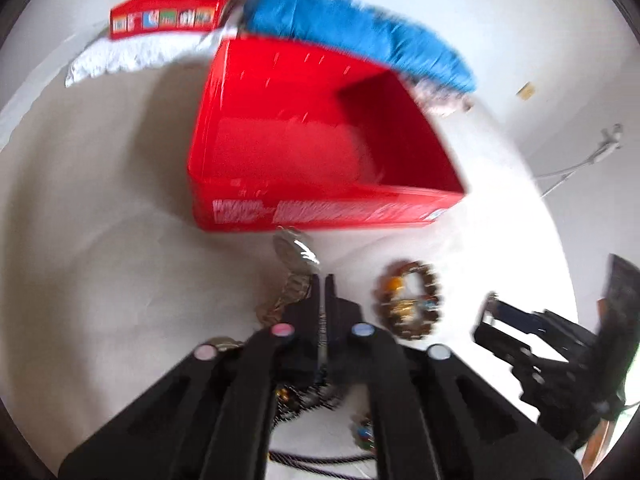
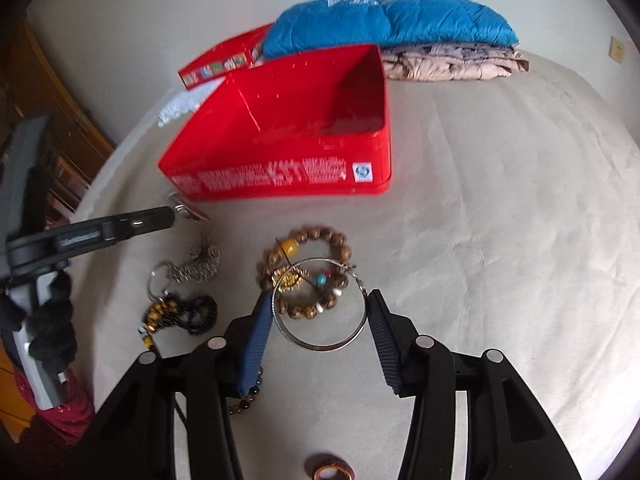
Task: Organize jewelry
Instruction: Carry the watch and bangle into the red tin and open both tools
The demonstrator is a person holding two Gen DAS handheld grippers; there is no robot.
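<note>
Pinching silver metal chain (image 1: 298, 258) in clenched left gripper (image 1: 323, 280), just short of open red rectangular tin (image 1: 320, 208), presumably for dropping inside. Flanked thin silver bangle (image 2: 320, 308) with spread right gripper (image 2: 320, 300), nothing grasped; brown wooden bead bracelet (image 2: 308, 272) lay under bangle on beige bedspread (image 2: 480, 240).

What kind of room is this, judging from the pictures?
Probably a bedroom: the jewelry lies on a soft beige bed surface, with a folded blue quilt stacked on other bedding against the wall, and a wooden cabinet beside it.
</note>
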